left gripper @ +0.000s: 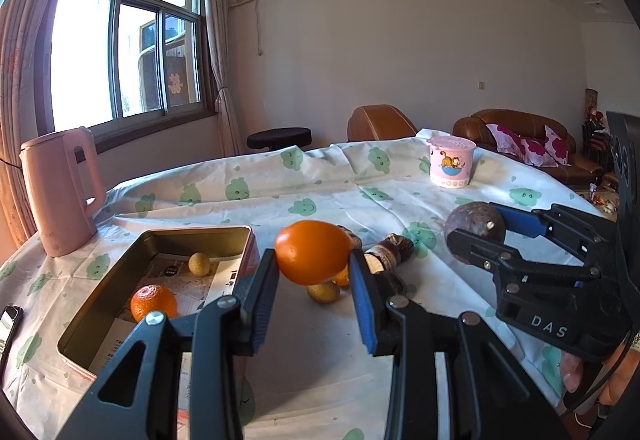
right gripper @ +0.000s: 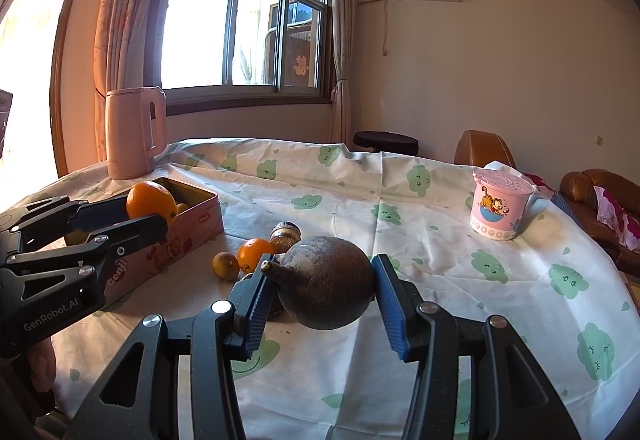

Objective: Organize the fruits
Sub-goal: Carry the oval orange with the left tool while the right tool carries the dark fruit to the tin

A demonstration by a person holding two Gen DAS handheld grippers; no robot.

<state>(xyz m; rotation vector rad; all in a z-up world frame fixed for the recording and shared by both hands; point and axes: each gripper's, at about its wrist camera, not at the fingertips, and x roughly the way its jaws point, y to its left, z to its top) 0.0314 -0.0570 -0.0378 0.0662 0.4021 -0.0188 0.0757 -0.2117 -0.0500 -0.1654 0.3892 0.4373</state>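
The left gripper (left gripper: 314, 274) is clamping an orange (left gripper: 313, 253) above the cloth beside the tin's rim (left gripper: 200, 231), while the right gripper (right gripper: 320, 294) is squeezing a brown fruit (right gripper: 326, 280) over open tablecloth (right gripper: 460, 272).

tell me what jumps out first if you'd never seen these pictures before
Each gripper holds a fruit above the cloud-print tablecloth: the left gripper pinches a smooth round orange, and the right gripper clamps a dark brown round fruit with a stub stem. To the left sits an open pink rectangular tin already holding another orange and a small yellowish fruit.
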